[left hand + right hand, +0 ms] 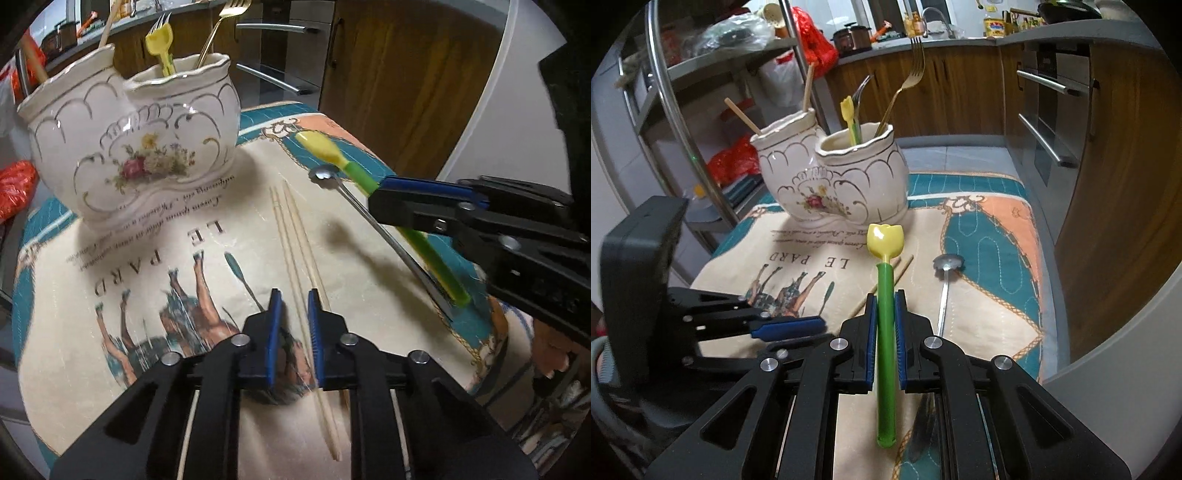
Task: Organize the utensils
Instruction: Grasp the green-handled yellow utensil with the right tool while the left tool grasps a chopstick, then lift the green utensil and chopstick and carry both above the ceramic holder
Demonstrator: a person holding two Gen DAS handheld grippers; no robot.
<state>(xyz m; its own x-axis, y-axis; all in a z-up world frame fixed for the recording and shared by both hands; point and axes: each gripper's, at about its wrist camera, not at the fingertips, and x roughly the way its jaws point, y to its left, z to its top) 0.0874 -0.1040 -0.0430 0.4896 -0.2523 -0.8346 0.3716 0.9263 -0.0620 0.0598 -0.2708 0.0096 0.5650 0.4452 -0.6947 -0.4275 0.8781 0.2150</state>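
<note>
A white ceramic two-pot holder stands at the back of the mat. One pot holds forks and a yellow tulip utensil; the other holds wooden sticks. My right gripper is shut on a green-handled yellow tulip spoon and holds it above the mat. My left gripper is open, low over a pair of wooden chopsticks that lie between its fingers. A metal spoon lies on the mat on the right.
The printed horse mat covers a small table. A metal shelf rack with bags stands at the left. Wooden kitchen cabinets and an oven are behind and to the right.
</note>
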